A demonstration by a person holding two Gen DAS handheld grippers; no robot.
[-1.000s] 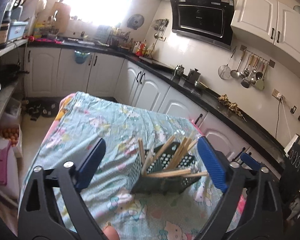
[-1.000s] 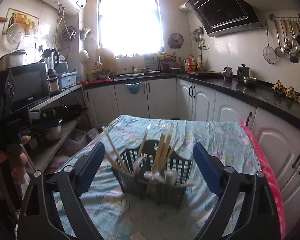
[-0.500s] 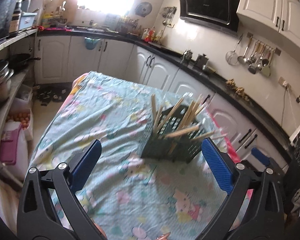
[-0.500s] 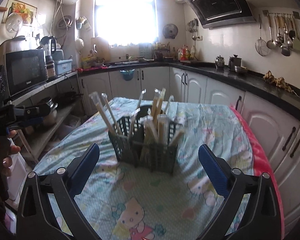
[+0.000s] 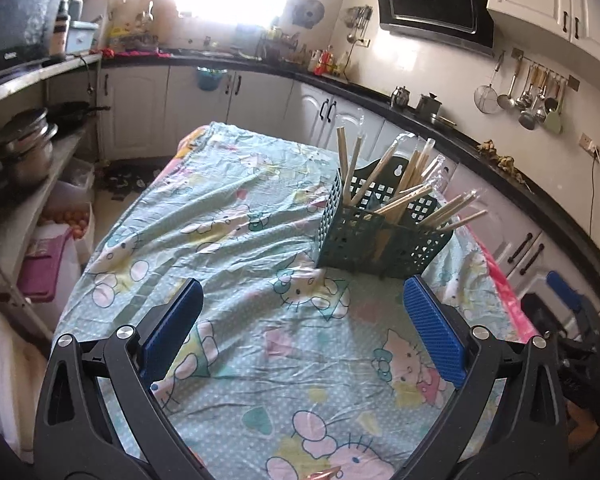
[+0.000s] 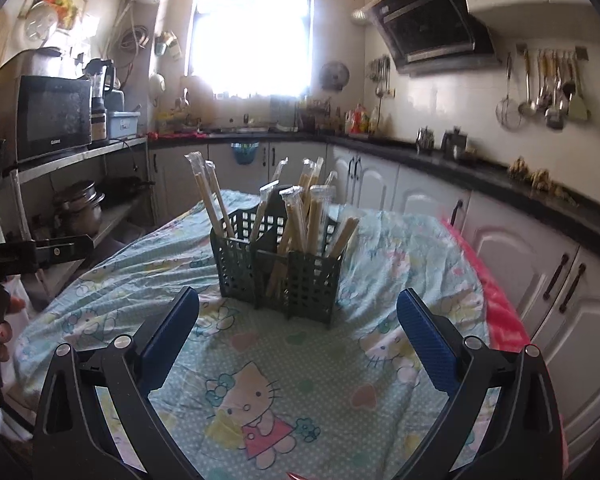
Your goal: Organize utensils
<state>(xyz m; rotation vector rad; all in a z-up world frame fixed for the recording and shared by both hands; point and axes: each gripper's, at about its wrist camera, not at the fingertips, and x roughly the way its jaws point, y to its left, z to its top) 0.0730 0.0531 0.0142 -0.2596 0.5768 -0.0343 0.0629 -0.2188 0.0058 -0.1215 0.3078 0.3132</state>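
Left wrist view: the left gripper stands wide open and empty over the table, its jaws having just spread. The basket of wrapped chopsticks sits near the right edge.

Right wrist view: the right gripper, likewise just spread and empty, faces the basket mid-table, chopsticks upright

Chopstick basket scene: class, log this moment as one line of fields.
left gripper: open, empty | right gripper: open, empty | wrapped chopsticks: upright in green basket | basket: on tablecloth
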